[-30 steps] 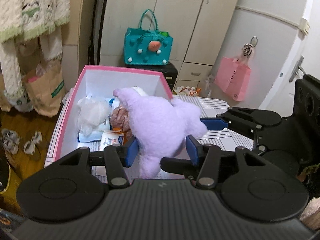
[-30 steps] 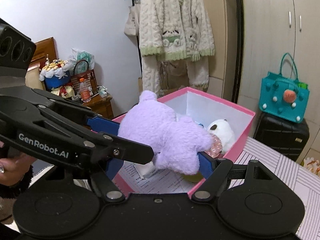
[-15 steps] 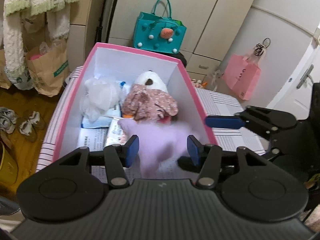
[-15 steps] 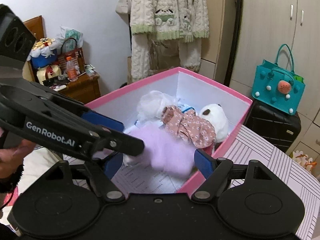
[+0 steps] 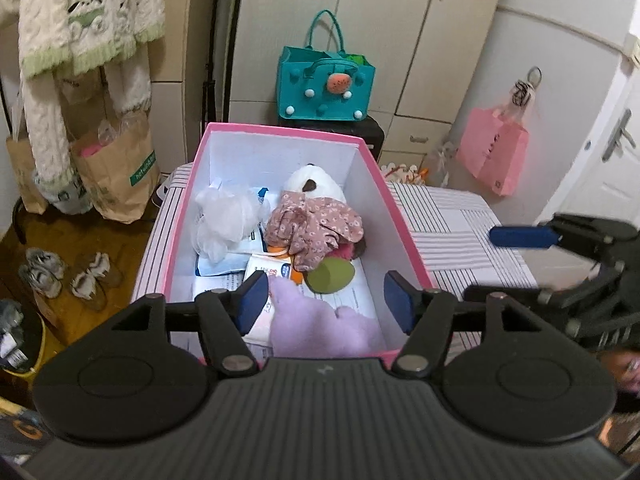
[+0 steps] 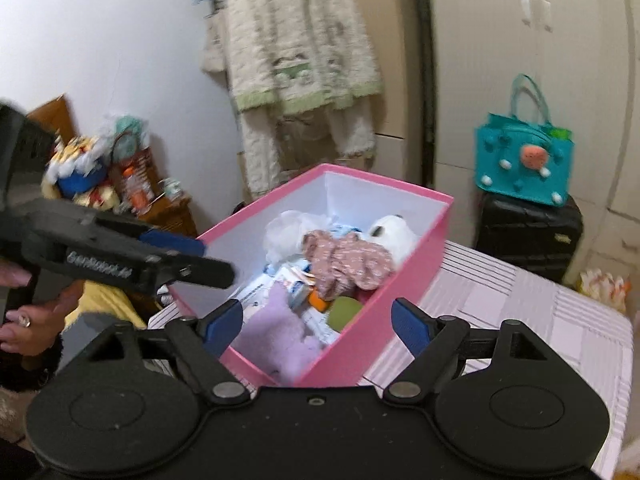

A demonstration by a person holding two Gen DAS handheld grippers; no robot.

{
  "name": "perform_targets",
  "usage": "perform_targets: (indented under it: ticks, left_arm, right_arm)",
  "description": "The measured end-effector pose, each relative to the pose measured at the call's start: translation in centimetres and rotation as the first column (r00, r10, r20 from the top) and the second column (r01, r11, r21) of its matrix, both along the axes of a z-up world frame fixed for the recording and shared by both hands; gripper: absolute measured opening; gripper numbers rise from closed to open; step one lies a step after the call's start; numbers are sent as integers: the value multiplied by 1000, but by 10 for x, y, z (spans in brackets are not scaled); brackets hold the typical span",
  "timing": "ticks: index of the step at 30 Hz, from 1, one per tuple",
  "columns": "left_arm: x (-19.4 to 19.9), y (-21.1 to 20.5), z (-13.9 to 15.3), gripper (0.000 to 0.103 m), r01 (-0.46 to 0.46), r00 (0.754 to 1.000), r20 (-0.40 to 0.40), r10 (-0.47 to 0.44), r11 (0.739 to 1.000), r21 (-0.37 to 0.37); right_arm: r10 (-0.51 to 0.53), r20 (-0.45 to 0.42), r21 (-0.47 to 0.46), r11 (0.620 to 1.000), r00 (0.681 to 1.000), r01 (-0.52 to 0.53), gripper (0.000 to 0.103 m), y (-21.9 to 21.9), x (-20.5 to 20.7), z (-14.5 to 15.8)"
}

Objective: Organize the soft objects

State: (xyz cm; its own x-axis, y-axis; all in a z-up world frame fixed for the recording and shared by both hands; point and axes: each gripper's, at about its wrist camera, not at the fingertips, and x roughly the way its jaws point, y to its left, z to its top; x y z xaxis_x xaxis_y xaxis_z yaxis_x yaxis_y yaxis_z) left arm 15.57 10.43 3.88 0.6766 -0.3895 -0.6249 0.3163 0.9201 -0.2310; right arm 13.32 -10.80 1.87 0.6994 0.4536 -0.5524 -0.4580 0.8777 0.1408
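Note:
A purple plush toy [image 5: 320,330] lies in the near end of a pink box [image 5: 394,216], also seen in the right wrist view [image 6: 276,338]. The box [image 6: 404,300] also holds a white plush with a floral cloth [image 5: 316,226], a white plastic bag [image 5: 224,216], a green round thing [image 5: 331,274] and packets. My left gripper [image 5: 326,300] is open and empty above the box's near end. My right gripper [image 6: 318,322] is open and empty above the box's near right corner.
The box stands on a striped cloth surface [image 5: 460,232]. A teal felt bag [image 5: 326,84] sits on a black case behind it. A pink bag [image 5: 494,156] hangs at right. Paper bags [image 5: 116,172] and slippers [image 5: 64,276] are on the floor at left.
Both grippers opened and let go of the purple plush, which dropped into the near end of the box. Both grippers then drew back from it.

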Motion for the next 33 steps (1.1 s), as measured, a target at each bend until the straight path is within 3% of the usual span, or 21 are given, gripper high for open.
perform_targets:
  ticks: [4, 8, 9, 12, 17, 24, 28, 33]
  left_arm:
    - [-11, -5, 12, 78, 25, 1000, 4, -25, 998, 49]
    - [-26, -6, 20, 100, 18, 999, 34, -20, 998, 63]
    - [-30, -7, 22, 102, 13, 999, 50, -16, 998, 60]
    - [-40, -13, 25, 103, -4, 997, 73, -1, 998, 67]
    - [-50, -31, 29, 103, -49, 998, 51, 42, 988, 148]
    - [-79, -45, 33, 103, -88, 984, 166, 59, 981, 176]
    - [-93, -49, 31, 103, -110, 977, 199, 75, 980, 167]
    - [-105, -55, 16, 103, -112, 969, 235, 76, 983, 143]
  right_arm:
    - [-101, -43, -4, 995, 994, 101, 97, -19, -9, 10]
    - [-206, -91, -27, 979, 974, 204, 100, -32, -18, 15]
    - [-219, -82, -21, 976, 972, 218, 100, -36, -23, 15]
    - [-235, -39, 24, 971, 971, 236, 100, -46, -38, 14]
    - [-285, 62, 55, 958, 957, 281, 100, -55, -59, 23]
    - [-312, 158, 40, 950, 937, 309, 100, -55, -90, 31]
    - [-338, 215, 28, 940, 916, 340, 100, -52, -108, 19]
    - [-386, 198, 17, 921, 901, 390, 100, -52, -118, -5]
